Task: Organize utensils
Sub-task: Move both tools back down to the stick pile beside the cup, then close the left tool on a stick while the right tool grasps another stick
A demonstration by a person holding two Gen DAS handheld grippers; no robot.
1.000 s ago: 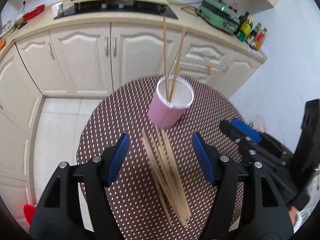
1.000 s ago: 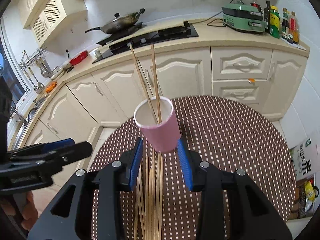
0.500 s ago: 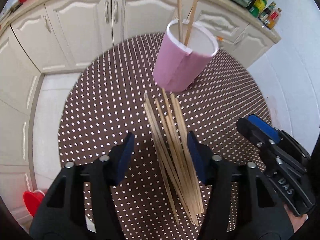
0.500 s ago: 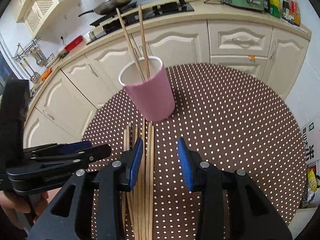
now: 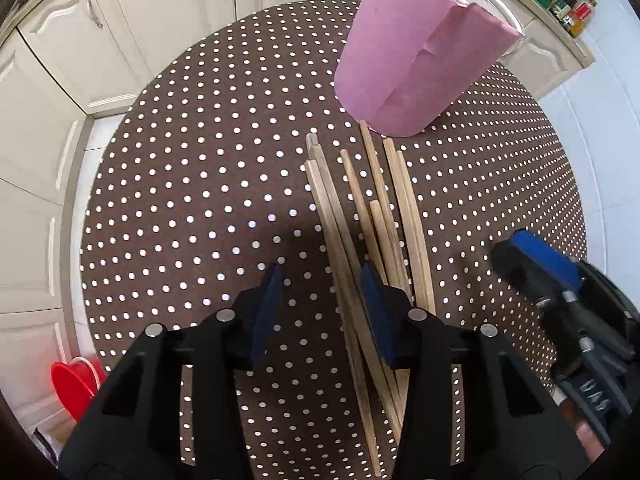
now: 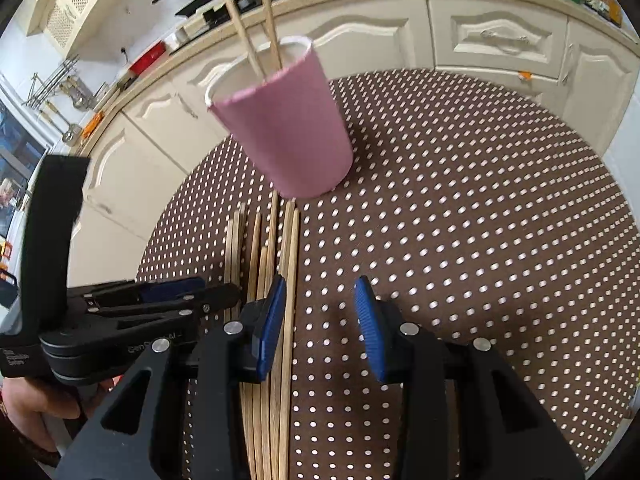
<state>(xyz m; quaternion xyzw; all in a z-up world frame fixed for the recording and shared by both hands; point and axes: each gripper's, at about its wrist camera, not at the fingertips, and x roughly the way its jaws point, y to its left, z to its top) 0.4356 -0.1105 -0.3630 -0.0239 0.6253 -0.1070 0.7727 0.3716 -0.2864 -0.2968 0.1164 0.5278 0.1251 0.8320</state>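
The round worktop, covered in a brown cloth with white dots, carried a pink cup and a loose bundle of wooden chopsticks. The cup stood at the far end of the bundle, with several chopstick tips reaching its base. 2 more chopsticks stood inside the cup, leaning against its white rim.

The left gripper pointed steeply down over the left edge of the bundle. Its jaws had just been closing. 2 or so of the outermost chopsticks ran between its blue fingers, and the right finger sat across the rest of the pile. The left finger stood clear of the wood, over bare cloth, so the jaws were parted and nothing was clamped.

The right gripper hung over the right edge of the same bundle. Its left finger overlapped the outermost chopsticks; whether it touched them could not be determined. Only dotted cloth showed between its fingers, which were parted and gripped nothing.

In the right wrist view, a hand held the left gripper's handle at the lower left. White cabinet doors ran behind the worktop, and a red bucket sat on the floor beside it.
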